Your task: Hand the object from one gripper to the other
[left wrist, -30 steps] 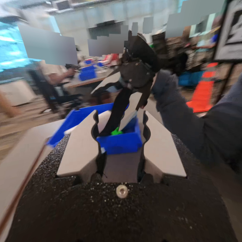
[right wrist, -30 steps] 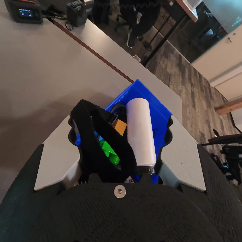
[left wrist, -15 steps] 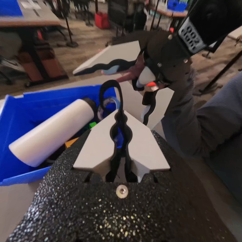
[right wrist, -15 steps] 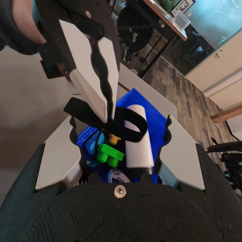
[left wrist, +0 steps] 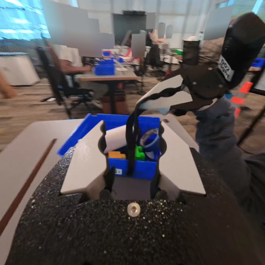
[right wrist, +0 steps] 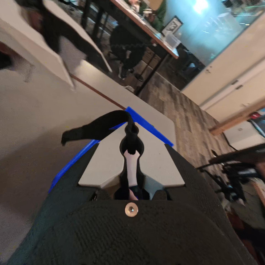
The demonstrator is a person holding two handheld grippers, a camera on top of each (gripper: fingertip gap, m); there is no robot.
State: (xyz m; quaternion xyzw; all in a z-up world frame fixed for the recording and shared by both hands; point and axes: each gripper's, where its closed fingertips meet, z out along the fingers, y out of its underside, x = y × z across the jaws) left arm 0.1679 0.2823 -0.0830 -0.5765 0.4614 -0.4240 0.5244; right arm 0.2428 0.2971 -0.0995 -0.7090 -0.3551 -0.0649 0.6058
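A black strap (left wrist: 131, 143) hangs from my right gripper (left wrist: 139, 104), which is shut on its upper end at the upper right of the left wrist view. The strap's lower end dangles over the blue bin (left wrist: 142, 170). My left gripper (left wrist: 131, 124) is open and empty, its fingers on either side of the hanging strap without touching it. In the right wrist view my right gripper (right wrist: 129, 121) is shut on the strap (right wrist: 100, 129), whose loose end sticks out to the left. The left gripper (right wrist: 91, 79) shows blurred and open at the upper left.
The bin holds a white cylinder (left wrist: 114, 137), a blue tape roll (left wrist: 150, 137), a green brick (left wrist: 138, 154) and an orange brick (left wrist: 116, 154). It stands on a grey table (left wrist: 28, 143) near the far edge. A person's sleeve (left wrist: 215, 129) is at the right. Chairs and tables stand behind. The tips of one gripper are about 8 cm away from the tips of the other.
Half a second ago my left gripper was shut on the strap and my right was open. Now the right is shut on it, and the left has opened and drawn back.
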